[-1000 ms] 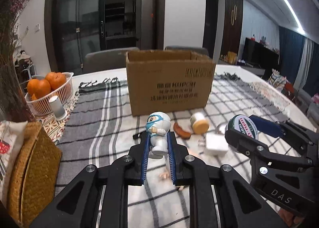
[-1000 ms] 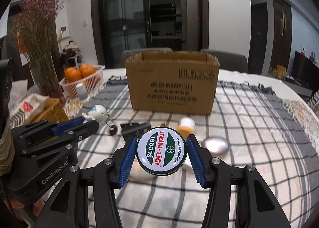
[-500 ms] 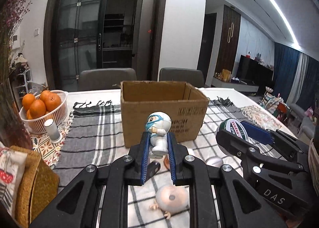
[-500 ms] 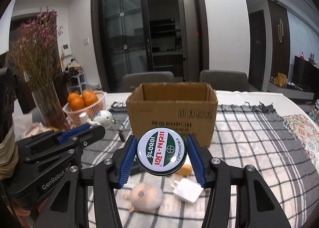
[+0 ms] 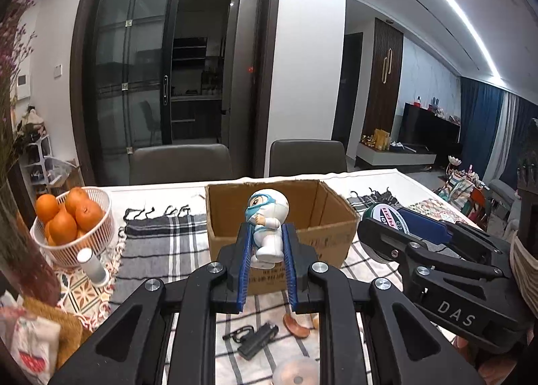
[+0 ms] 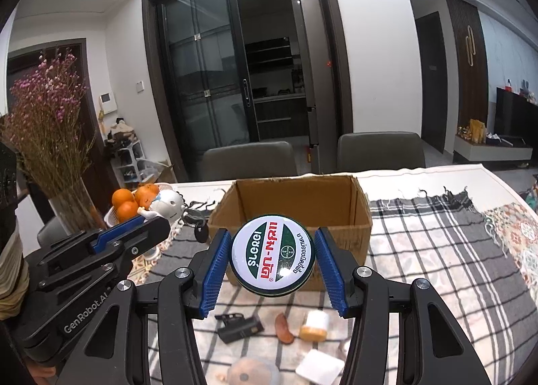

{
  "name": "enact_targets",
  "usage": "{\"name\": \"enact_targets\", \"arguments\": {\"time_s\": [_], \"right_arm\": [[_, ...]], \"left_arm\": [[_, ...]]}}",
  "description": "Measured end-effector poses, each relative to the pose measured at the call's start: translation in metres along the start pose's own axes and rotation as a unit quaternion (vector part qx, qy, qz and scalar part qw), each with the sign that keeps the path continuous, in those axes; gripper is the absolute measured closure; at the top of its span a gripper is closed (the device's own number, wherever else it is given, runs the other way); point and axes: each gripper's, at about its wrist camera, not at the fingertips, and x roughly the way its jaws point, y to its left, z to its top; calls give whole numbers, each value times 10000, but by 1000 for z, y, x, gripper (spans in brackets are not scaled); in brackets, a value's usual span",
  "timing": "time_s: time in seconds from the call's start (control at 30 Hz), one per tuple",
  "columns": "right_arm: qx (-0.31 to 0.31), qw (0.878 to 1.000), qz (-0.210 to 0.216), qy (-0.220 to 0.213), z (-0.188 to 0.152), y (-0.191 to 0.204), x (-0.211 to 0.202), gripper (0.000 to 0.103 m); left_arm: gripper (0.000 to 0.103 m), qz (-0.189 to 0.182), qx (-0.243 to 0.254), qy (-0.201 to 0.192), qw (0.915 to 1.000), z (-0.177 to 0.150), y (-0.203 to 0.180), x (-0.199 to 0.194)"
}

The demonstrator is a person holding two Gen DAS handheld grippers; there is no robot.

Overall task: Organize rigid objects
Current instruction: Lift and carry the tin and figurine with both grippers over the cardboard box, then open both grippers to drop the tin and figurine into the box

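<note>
My left gripper (image 5: 267, 252) is shut on a white toy figure (image 5: 267, 227) with a blue mask, held upright in the air in front of the open cardboard box (image 5: 331, 213). My right gripper (image 6: 272, 262) is shut on a round white-and-green tin (image 6: 273, 259) with red lettering, held in the air before the same box (image 6: 363, 217). The tin also shows in the left wrist view (image 5: 383, 215), and the figure shows in the right wrist view (image 6: 166, 205). The two grippers are side by side at about the same height.
On the checked cloth (image 6: 437, 250) below lie a black key fob (image 6: 240, 328), a brown curved piece (image 6: 284, 333), a small orange-capped jar (image 6: 316, 324), a white charger (image 6: 319, 366) and a round pinkish thing (image 6: 250, 373). A basket of oranges (image 5: 72, 217) and a vase of dried flowers (image 6: 50, 156) stand left.
Both grippers have risen with their loads and moved toward the box. I now look down into the box's open top, and the items on the cloth have dropped lower in view.
</note>
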Motion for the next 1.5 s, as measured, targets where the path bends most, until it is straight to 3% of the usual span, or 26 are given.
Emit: {"name": "enact_targets", "arguments": {"time_s": [0.3,0.7,1.1,1.37,1.5], "right_arm": [[75,9997,147,196,31,-12,28,50],[-39,9981,96,600,66,-35,74,51],[-144,9884,134,1507,78,-54,138,51],[100,9771,181,2116,67,-69,177,50],[130,9736,95,2277,59,-74,190,50]], "left_arm": [[84,-29,86,12,10000,36,-3,19],[84,-97,15,367,9993,65,-1,73],[84,-52,-208,1191,9927,67,8,135],[84,-213,-528,1854,9810,56,16,178],[84,-110,-598,2042,9770,46,18,191]]}}
